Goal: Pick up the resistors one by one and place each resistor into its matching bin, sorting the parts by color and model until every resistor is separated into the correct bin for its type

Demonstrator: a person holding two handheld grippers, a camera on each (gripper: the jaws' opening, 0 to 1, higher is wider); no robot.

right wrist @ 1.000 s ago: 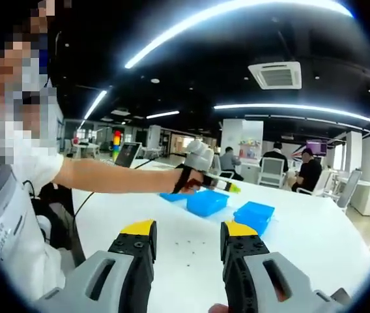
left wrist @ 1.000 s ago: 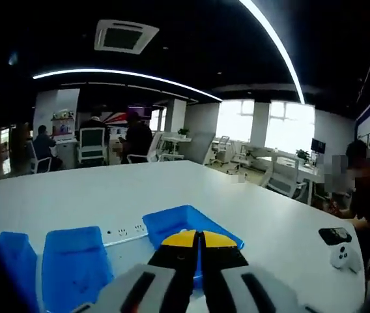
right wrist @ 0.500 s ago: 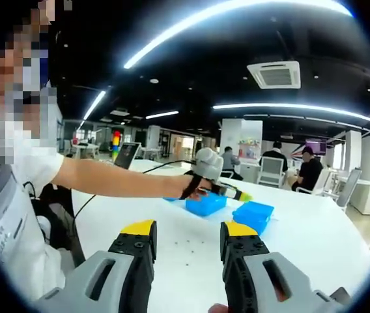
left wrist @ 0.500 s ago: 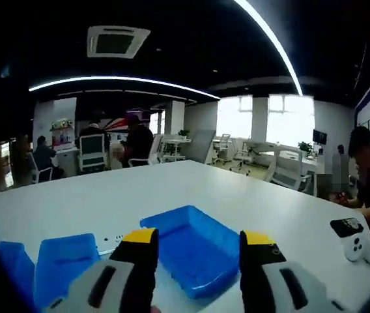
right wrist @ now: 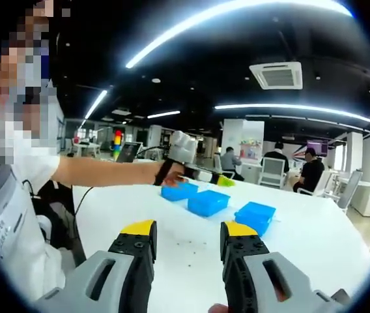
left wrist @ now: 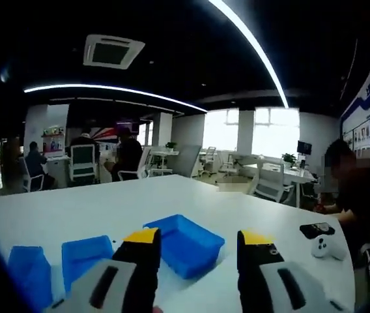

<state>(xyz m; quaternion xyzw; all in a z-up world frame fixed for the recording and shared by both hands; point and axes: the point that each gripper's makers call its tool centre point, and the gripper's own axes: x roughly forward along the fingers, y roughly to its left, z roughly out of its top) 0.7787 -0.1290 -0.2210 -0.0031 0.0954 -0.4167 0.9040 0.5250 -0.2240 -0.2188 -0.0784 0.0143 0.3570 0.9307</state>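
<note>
Resistors lie as tiny dark specks (right wrist: 186, 246) on the white desk (right wrist: 315, 241) in the right gripper view, just ahead of the right tool (right wrist: 188, 242) and between its yellow-tipped jaws; they are too small to tell apart by colour or model. Beyond them three blue bins stand in a loose row on the desk: a near bin (right wrist: 255, 214), a middle bin (right wrist: 208, 202) and a far bin (right wrist: 178, 190). The right tool's jaws stand well apart and hold nothing.

Over the far bin the left tool (right wrist: 223, 180) reaches in from the left of that view, held at the end of the person's outstretched arm (right wrist: 107, 173). In the left gripper view the left tool (left wrist: 198, 240) is likewise wide open and empty, its jaws framing the large blue bin (left wrist: 188, 242) just ahead. Two more bins sit to the left of it, one (left wrist: 84, 255) just beside the left jaw and another (left wrist: 30, 274) further out.

On the desk to the right lie a dark phone (left wrist: 316, 229) and a small white controller (left wrist: 328, 246), near a seated person (left wrist: 357, 195). Further back, people (left wrist: 128, 153) sit at office desks under a ceiling vent (left wrist: 110, 52).
</note>
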